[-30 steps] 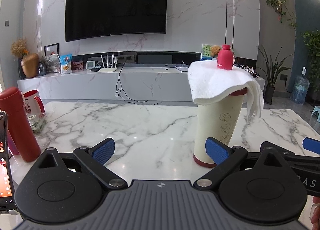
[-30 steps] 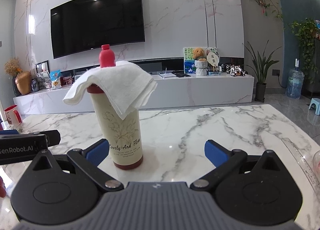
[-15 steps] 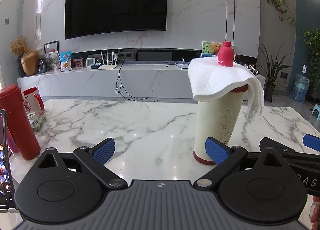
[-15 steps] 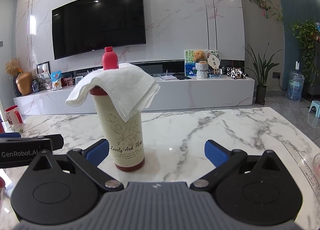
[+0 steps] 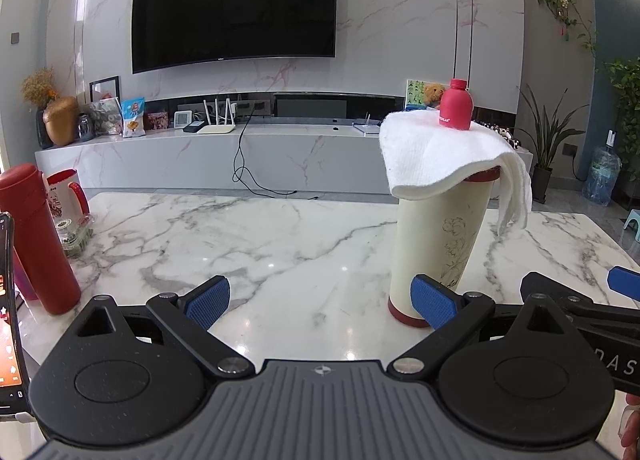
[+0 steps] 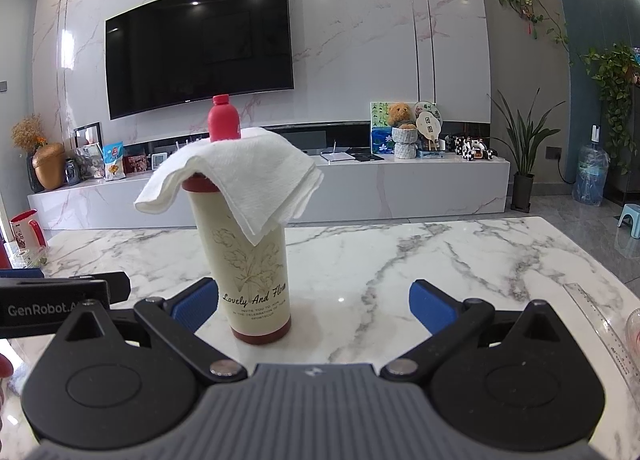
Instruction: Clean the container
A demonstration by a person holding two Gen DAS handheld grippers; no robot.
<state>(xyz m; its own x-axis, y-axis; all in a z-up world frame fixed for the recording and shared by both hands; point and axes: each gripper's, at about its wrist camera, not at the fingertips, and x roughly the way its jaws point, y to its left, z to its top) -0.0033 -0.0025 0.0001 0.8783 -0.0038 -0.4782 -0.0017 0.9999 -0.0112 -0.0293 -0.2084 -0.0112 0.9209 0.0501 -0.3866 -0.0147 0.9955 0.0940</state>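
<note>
Container: cream tumbler point(image 6: 256, 268) with red base, upright on the marble tabletop point(image 6: 400, 260), at 11 o'clock in the right wrist view, 2 o'clock in the left.
Cloth: white towel point(image 6: 240, 175) draped over its top.
Left hand-held gripper point(image 5: 320, 300): spread wide, holding nothing.
Right hand-held gripper point(image 6: 314, 302): spread wide, holding nothing.
Red flask point(image 5: 34, 236): 9 o'clock, left wrist view.

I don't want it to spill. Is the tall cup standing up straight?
Upright. The tall cup stands on its red base on the marble table, a white cloth draped over it.
</note>
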